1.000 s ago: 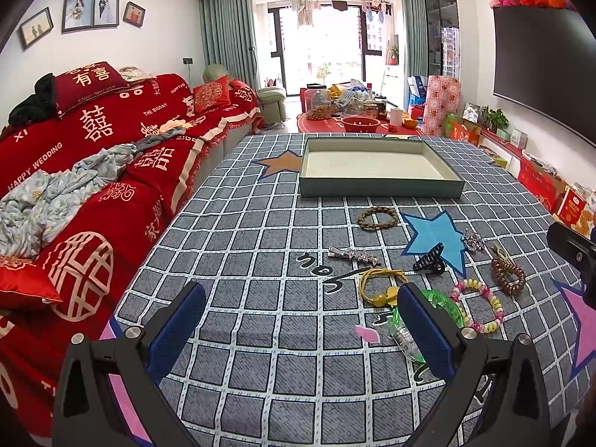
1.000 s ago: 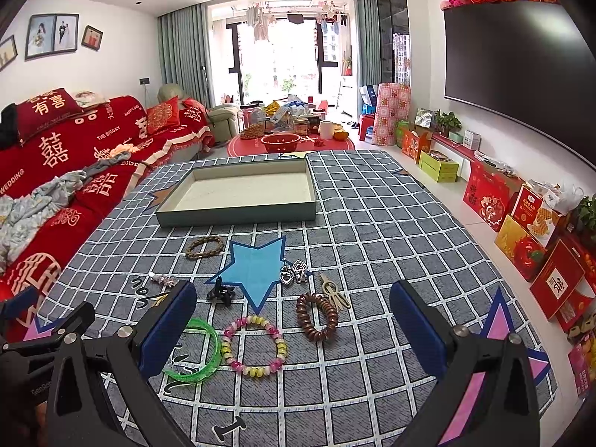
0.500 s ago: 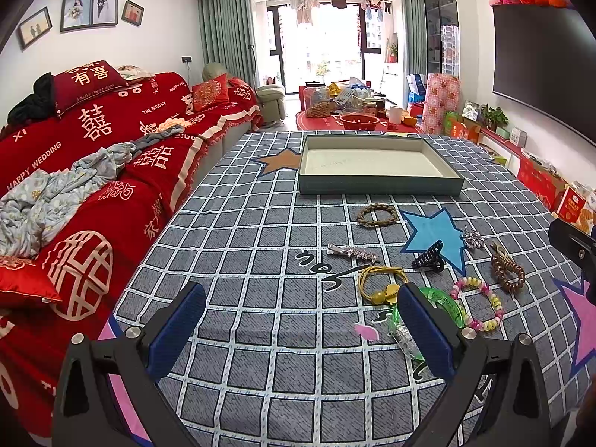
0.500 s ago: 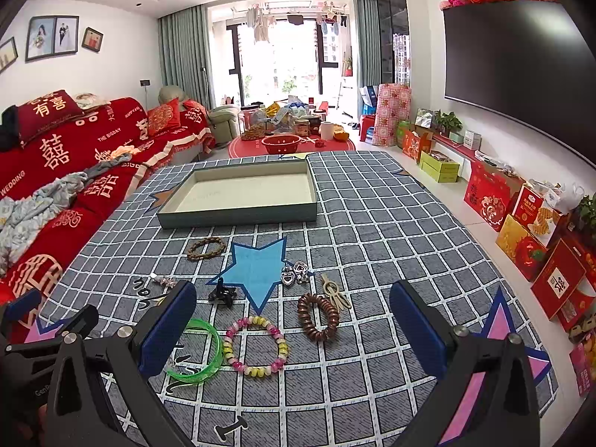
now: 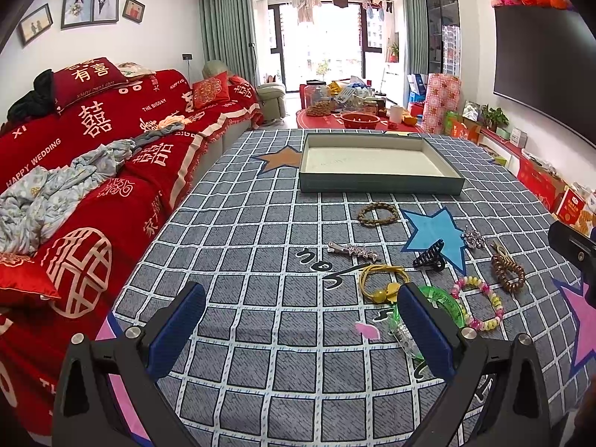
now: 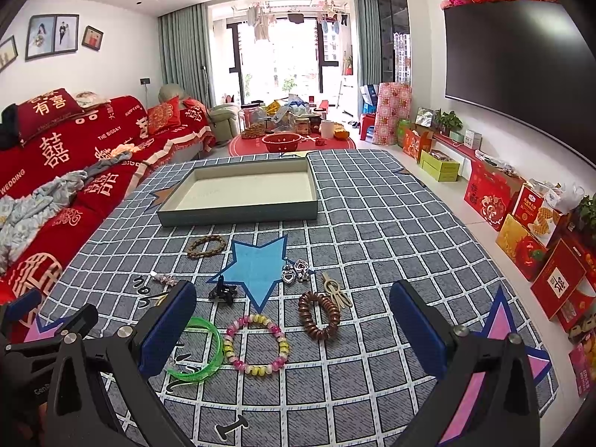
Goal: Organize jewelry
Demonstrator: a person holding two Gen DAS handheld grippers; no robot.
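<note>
An empty teal box [image 5: 380, 162] [image 6: 238, 193] sits at the far side of the checked cloth. In front of it lie a wooden bead bracelet [image 5: 377, 213] [image 6: 206, 246], a silver hair clip [image 5: 352, 250], a black claw clip [image 5: 429, 257] [image 6: 222, 292], a yellow hair tie [image 5: 381, 283], a green bangle [image 5: 445, 303] [image 6: 203, 350], a pink-yellow bead bracelet [image 5: 478, 307] [image 6: 256, 342], a brown coil bracelet [image 5: 508, 272] [image 6: 318, 314], silver heart charms [image 6: 296, 271] and a beige clip [image 6: 335, 292]. My left gripper [image 5: 301, 327] is open above the cloth. My right gripper [image 6: 294, 331] is open above the bracelets.
A red-covered sofa [image 5: 74, 171] runs along the table's left side. Red gift boxes [image 6: 540, 238] line the floor at the right. A low red table with a red basket [image 6: 281, 141] stands beyond the far edge. A TV [image 6: 517, 70] hangs on the right wall.
Both views have shifted very slightly; the grippers stay open and nothing on the cloth has moved.
</note>
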